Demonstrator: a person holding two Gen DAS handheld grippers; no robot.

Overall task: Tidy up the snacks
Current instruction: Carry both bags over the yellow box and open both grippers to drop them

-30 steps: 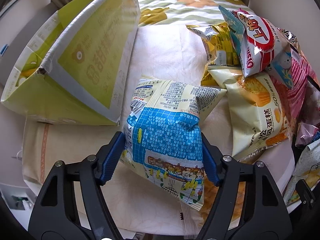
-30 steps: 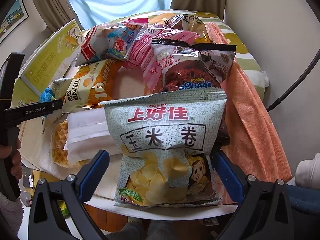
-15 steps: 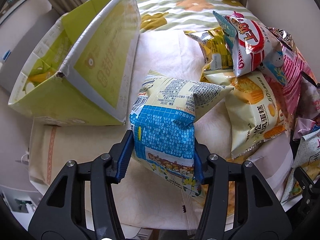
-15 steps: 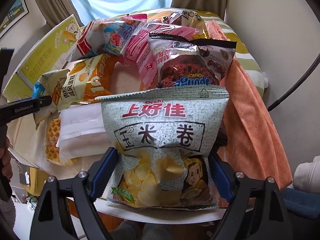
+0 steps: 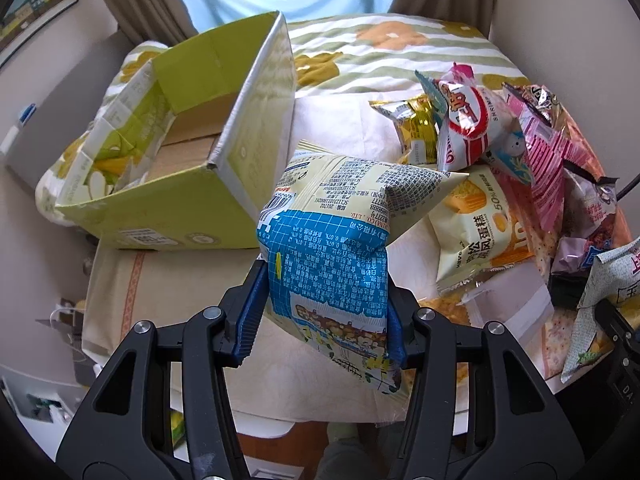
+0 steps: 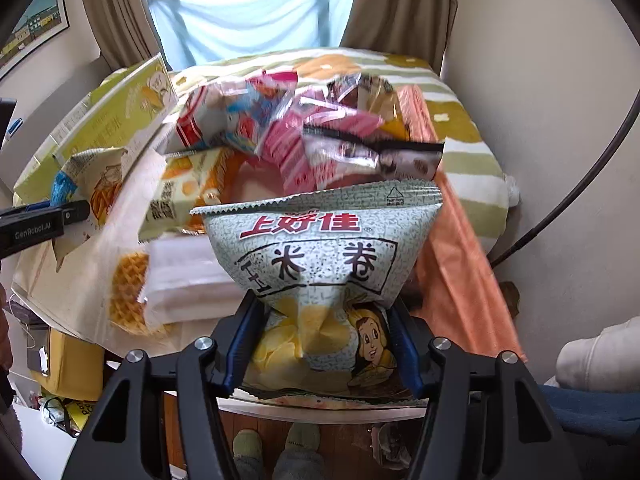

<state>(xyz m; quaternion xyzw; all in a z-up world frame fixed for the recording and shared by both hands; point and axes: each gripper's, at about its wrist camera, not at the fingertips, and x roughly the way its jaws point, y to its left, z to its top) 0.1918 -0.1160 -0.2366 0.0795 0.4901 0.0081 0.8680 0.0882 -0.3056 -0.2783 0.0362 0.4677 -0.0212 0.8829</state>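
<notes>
**Both bags pinched, box sits up-left of your left gripper**

The blue-and-cream snack bag [image 5: 328,264] is clamped in your left gripper [image 5: 322,328], pads squeezing its lower half so the middle creases in; its long axis runs straight out along the fingers, top seam flaring away from you. It looks lifted off the table cloth [image 5: 160,280], not resting on it. The jaws have just been closing on it.

The open green box [image 5: 192,152] is the likely drop spot. It sits near the table's far-left corner, mouth tilted toward you, up and left of the left gripper w/ nothing between. The left hand is clearly the nearer one.

Your right gripper [image 6: 322,344] pinches the grey-green chip bag [image 6: 324,256] by its lower part, jaws just closed onto it, bag upright, at the table's near edge on the right side. Its bottom seam still seems to touch the table edge; can't tell for sure.

Behind it, the snack pile [image 6: 288,140] fills the right half of the table. From the right hand the box lies across the table, past the left gripper, so prob. left bag goes first.
</notes>
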